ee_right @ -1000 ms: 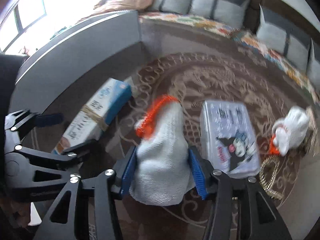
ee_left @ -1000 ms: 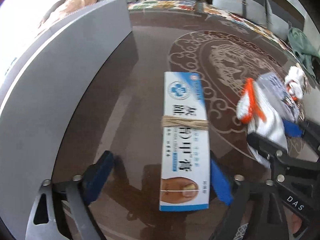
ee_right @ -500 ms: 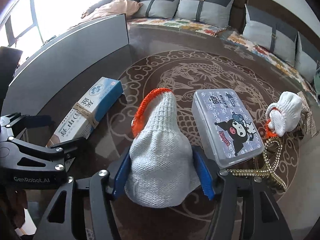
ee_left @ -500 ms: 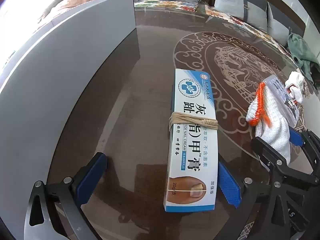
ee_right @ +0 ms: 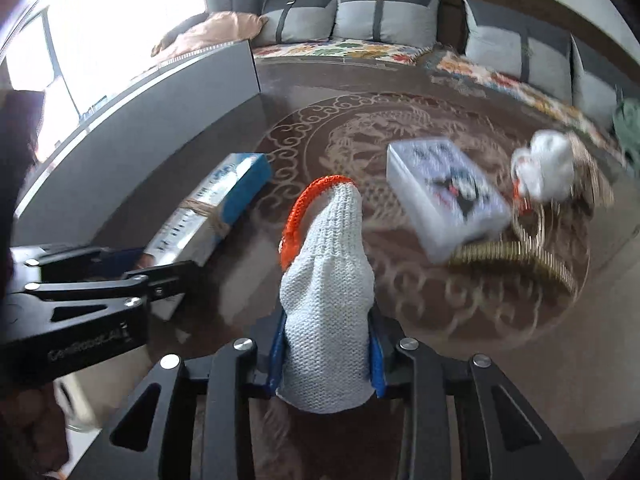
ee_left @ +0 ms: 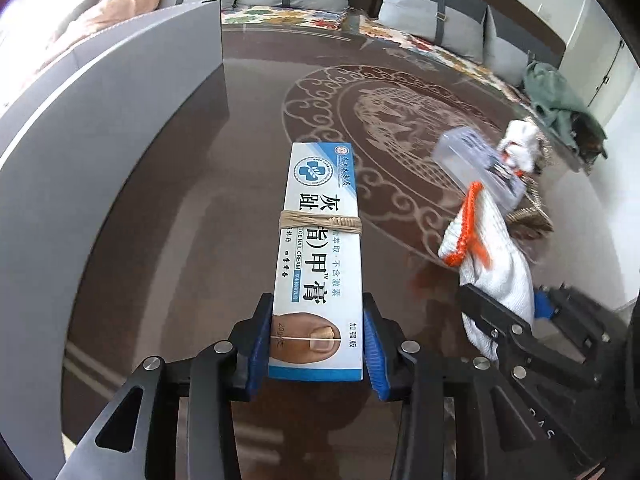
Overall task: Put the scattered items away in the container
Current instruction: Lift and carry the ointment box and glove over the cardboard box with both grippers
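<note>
My left gripper is clamped on the near end of the nail cream box, blue pads pressed to both long sides; the box is white and blue, a rubber band around its middle, and it points away from me over the dark glass table. My right gripper is pinched tight on the white knit glove, orange cuff at the far end, glove sticking forward out of the jaws. Whether either item touches the table I can't tell. The grey container runs along the left edge of the table, its tall wall just left of the box; its inside is hidden from both views, so contents unknown. Farther right on the table sits a clear lidded plastic case with a cartoon print, lid on, contents not readable through the blur. Just beyond it lies a second white glove, bunched up, and a gold bead strand beside and partly under the case. Sofa cushions behind the table. Right view is motion-blurred on the far items.
</note>
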Demonstrator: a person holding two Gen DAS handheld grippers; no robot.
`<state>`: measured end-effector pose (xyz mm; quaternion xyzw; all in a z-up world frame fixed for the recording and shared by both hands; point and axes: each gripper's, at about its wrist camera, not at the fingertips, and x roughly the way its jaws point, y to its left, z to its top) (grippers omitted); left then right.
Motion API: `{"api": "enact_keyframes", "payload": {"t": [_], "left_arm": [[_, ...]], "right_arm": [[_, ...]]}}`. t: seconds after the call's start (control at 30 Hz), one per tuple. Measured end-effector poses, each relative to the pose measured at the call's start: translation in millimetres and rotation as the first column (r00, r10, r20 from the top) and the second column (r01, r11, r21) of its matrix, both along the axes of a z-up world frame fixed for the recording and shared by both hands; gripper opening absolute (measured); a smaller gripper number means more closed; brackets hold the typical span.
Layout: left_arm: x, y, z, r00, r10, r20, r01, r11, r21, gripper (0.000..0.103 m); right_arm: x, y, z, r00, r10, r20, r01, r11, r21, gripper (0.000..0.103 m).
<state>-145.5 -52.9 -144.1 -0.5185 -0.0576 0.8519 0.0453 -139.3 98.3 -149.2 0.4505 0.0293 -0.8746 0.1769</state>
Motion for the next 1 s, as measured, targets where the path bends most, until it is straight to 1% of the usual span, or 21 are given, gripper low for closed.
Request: {"api": "enact_keyframes", "payload": {"t": [0.13,0.23,0.3,0.37,0.47,0.63,0.77,1.0], "left_arm": [[29.4,2.7,6.4,0.999,-0.035,-0.024,0.035,0.999,0.003,0.041],[45.9,8.9,9.9,0.998,-0.053,-0.037,0.054,0.998,0.012,0.041],[57.9,11.4,13.3,0.996,-0.073,-0.052,0.073,0.997,0.004,0.041],[69.1,13.0,15.5,0.994,-0.091,-0.063,0.091,0.996,-0.002,0.041],[80.6,14.5,14.2,0.991,-0.113,-0.071,0.113,0.994,-0.007,0.041],[90.9,7.4,15.1,0.991,-0.115,-0.075,0.116,0.993,0.012,0.041],[96.1,10.4,19.4,0.988,-0.126,-0.09,0.127,0.992,0.004,0.041],[105.7,25.0,22.1,0.978,-0.181,-0.106,0.179,0.983,-0.028,0.041]], "right_arm": [[22.4,18.9,-1.6,0.996,-0.078,0.037,0.082,0.992,-0.095,0.033],[36.3,30.5,-1.3,0.99,-0.135,0.052,0.141,0.98,-0.14,0.033],[44.8,37.2,-1.0,0.983,-0.172,0.068,0.181,0.97,-0.165,0.033],[56.7,41.6,0.1,0.978,-0.197,0.068,0.206,0.963,-0.174,0.033],[73.4,46.3,-0.6,0.973,-0.22,0.066,0.228,0.96,-0.161,0.033],[92.0,51.8,-2.4,0.968,-0.243,0.055,0.249,0.955,-0.159,0.033],[97.3,54.5,0.7,0.968,-0.247,0.045,0.251,0.952,-0.176,0.033],[103.9,61.5,6.8,0.962,-0.273,0.01,0.269,0.943,-0.194,0.033]]}}
